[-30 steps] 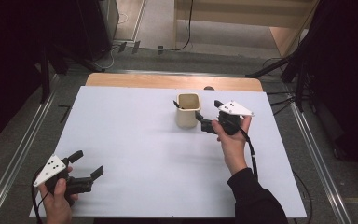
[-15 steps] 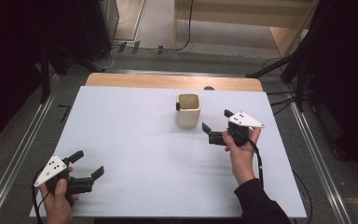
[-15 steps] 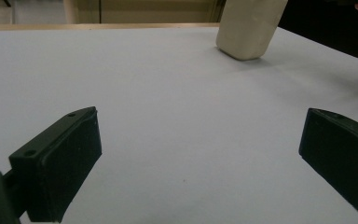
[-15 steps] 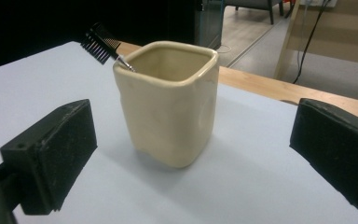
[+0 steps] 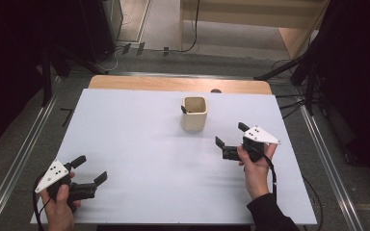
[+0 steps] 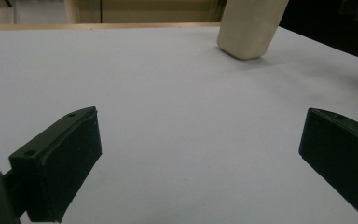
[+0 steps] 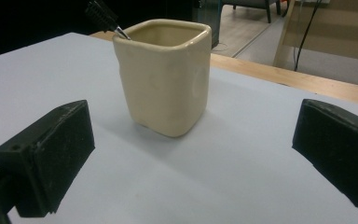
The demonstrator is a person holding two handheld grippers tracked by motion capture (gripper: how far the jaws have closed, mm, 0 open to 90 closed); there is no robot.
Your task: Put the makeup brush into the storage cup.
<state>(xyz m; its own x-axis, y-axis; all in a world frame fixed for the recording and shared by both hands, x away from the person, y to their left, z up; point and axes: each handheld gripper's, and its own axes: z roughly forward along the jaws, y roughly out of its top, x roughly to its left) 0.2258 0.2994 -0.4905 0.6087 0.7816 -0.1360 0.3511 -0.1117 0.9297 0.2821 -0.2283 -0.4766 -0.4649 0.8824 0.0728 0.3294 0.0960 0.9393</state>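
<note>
A cream square cup [image 5: 194,115] stands upright on the white table top [image 5: 139,144], right of the middle towards the far side. A thin black-tipped stick [image 5: 184,109] leans inside it at its left rim. My right gripper [image 5: 230,134] is a short way to the near right of the cup and points at it. Its jaws have just been opening and are open with nothing between them. In the right gripper view the cup [image 7: 165,79] stands beyond the gripper [image 7: 196,154], apart from it, with the stick [image 7: 103,16] poking out. My left gripper [image 5: 91,168] rests open at the near left corner.
A wooden strip [image 5: 173,84] runs along the table's far edge, with a small dark object [image 5: 216,90] on it. Metal rails [image 5: 24,154] flank both sides. In the left gripper view the cup [image 6: 249,28] is far off past the open gripper [image 6: 200,149].
My right gripper has drawn back from beside the cup towards the near right and sunk a little. The cup stays put. The left gripper has not moved.
</note>
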